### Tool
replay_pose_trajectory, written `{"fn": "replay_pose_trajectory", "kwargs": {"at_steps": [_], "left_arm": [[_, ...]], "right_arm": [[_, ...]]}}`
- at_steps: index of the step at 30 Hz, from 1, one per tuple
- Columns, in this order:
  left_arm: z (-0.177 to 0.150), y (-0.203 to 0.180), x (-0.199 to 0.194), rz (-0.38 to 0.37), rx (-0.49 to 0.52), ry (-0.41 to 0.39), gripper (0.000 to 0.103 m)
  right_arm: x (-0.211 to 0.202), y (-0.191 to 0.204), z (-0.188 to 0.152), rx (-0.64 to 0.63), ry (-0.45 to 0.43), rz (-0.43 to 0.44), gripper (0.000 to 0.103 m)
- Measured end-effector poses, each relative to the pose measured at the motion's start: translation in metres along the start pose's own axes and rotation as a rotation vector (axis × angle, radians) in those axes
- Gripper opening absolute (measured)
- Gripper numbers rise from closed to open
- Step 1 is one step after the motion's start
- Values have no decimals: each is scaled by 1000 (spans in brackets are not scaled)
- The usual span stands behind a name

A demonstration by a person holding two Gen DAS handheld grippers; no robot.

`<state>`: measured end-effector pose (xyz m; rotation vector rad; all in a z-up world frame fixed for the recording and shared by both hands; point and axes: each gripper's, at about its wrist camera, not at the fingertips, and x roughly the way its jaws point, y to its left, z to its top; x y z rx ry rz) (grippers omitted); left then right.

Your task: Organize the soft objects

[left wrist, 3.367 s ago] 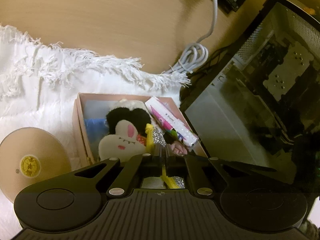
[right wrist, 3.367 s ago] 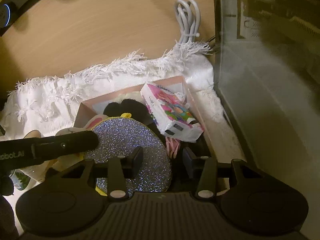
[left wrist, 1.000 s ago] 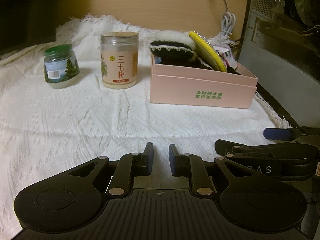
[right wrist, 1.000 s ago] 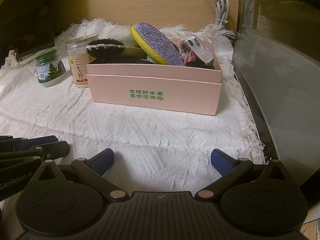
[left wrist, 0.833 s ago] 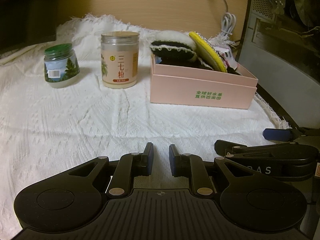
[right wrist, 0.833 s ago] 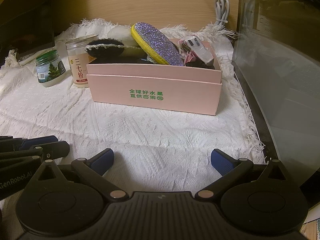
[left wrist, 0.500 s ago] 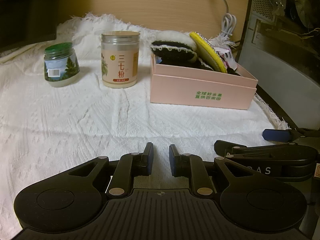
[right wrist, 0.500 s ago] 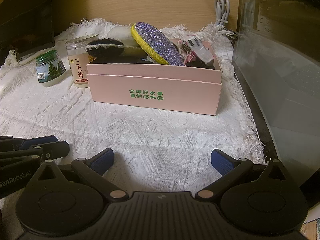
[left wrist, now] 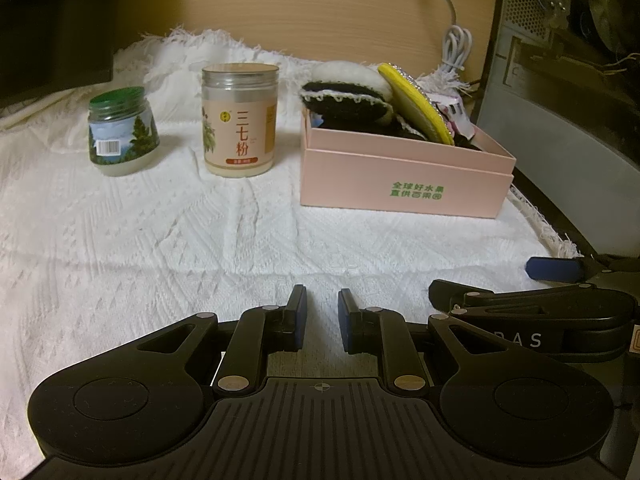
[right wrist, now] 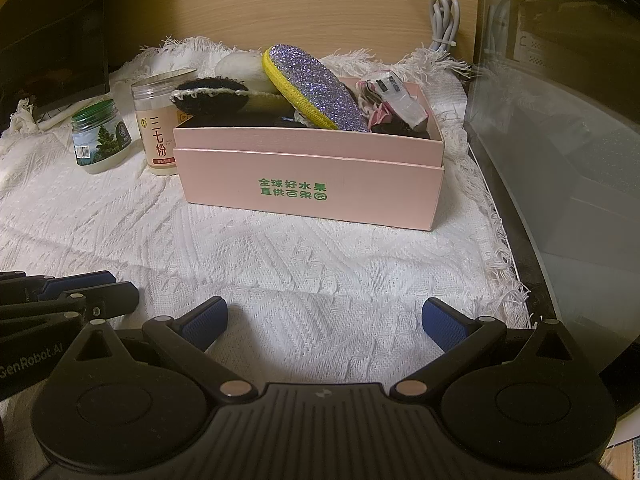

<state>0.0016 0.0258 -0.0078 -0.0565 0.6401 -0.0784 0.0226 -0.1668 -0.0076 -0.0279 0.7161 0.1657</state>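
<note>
nearest, two black handheld grippers rest low over a white woven cloth [right wrist: 320, 264] spread on the counter. the left gripper [left wrist: 322, 322] has its jaws narrow, almost together, holding nothing; the right gripper [right wrist: 324, 318] has its jaws wide apart, blue ribbed pads showing, also empty. beyond them, in the middle of the cloth, sits a pink cardboard box [right wrist: 308, 188] with green print on its front wall. the soft objects are all inside it, piled above the rim: a flat oval sponge [right wrist: 316, 86] with a glittery silver face and yellow foam edge, leaning tilted — a black crocheted pad [right wrist: 210, 94] with a pale stitched border, a white fluffy plush [right wrist: 244, 68] behind, and a crinkly printed packet [right wrist: 394, 98] at the right end. these look light and squashy, likely to give under a pinch; the sponge's raised rim seems the easiest hold. left of the box stand a tall clear jar [left wrist: 239, 120] and a squat green-lidded jar [left wrist: 122, 132] — hard and smooth. furthest, a wooden panel and a coiled white cable [right wrist: 444, 20].
</note>
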Motion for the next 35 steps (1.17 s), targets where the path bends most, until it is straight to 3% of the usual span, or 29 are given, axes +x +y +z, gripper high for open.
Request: {"fn": "replay_pose_trajectory", "kwargs": {"at_steps": [35], "left_arm": [[0,-4,0,11,16,2,19]], "right_arm": [[0,0,0,-2,0,-2,103]]}}
